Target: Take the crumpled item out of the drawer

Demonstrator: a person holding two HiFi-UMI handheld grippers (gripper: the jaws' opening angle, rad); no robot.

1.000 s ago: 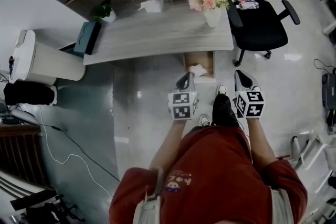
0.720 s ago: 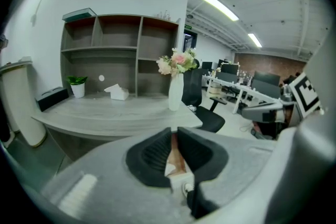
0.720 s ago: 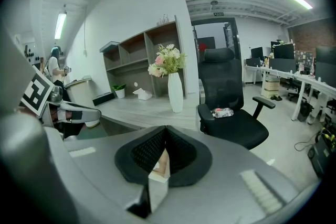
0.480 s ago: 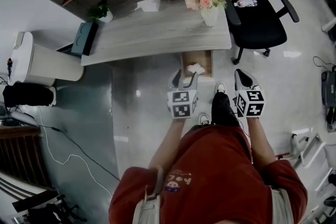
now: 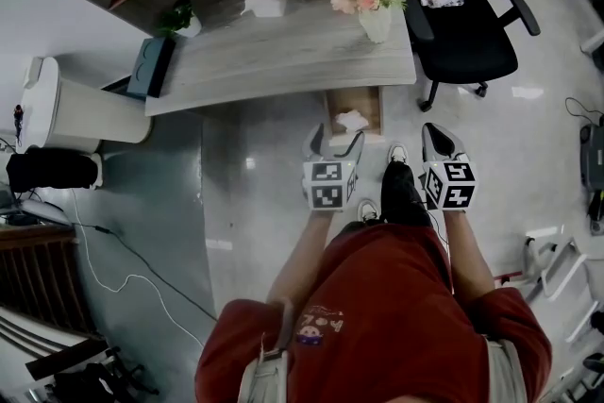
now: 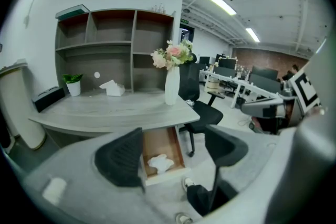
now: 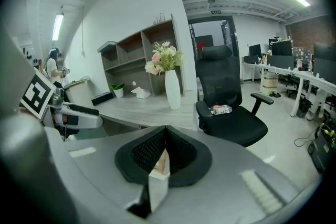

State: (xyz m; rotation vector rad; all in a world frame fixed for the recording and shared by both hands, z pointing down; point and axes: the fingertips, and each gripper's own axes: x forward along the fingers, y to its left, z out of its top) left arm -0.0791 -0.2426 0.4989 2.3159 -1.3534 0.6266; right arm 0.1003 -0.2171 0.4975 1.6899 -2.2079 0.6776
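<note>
Leftmost, we see a white bin [image 5: 75, 113] at nine o'clock of the head view, with the grey desk [image 5: 283, 61] toward twelve. Our left gripper [image 5: 335, 144] hovers just below the desk edge; its jaws have just been opening and now stand wide apart with nothing between them. At about one o'clock from it the drawer [image 5: 365, 103] stands open, and the white crumpled item [image 5: 351, 120] lies inside on its floor, apart from the fingertips. At three o'clock of the left gripper, our right gripper [image 5: 434, 139] has its jaws pressed together, empty. A black chair [image 5: 462, 24] stands at one o'clock.
</note>
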